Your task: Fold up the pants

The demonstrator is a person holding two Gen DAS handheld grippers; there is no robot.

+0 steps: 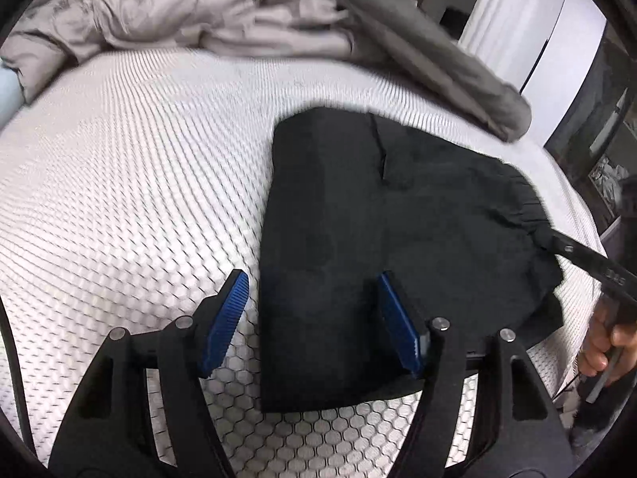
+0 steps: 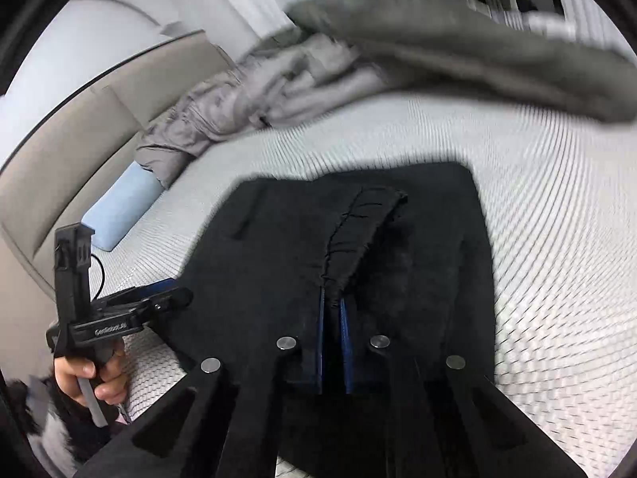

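Right gripper (image 2: 332,302) clamped on pants (image 1: 378,239) waistband, frame centre on the mattress (image 1: 139,159); left gripper (image 1: 314,318) wide open, empty, probably straddling the folded edge at lower centre.

Blurred grey blanket (image 2: 458,36) at the frame's top, perhaps mid-motion

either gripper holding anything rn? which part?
Right gripper is shut on the black pants, pinching a raised fold at the gathered waistband edge. Left gripper is open over the pants' near folded end, holding nothing.
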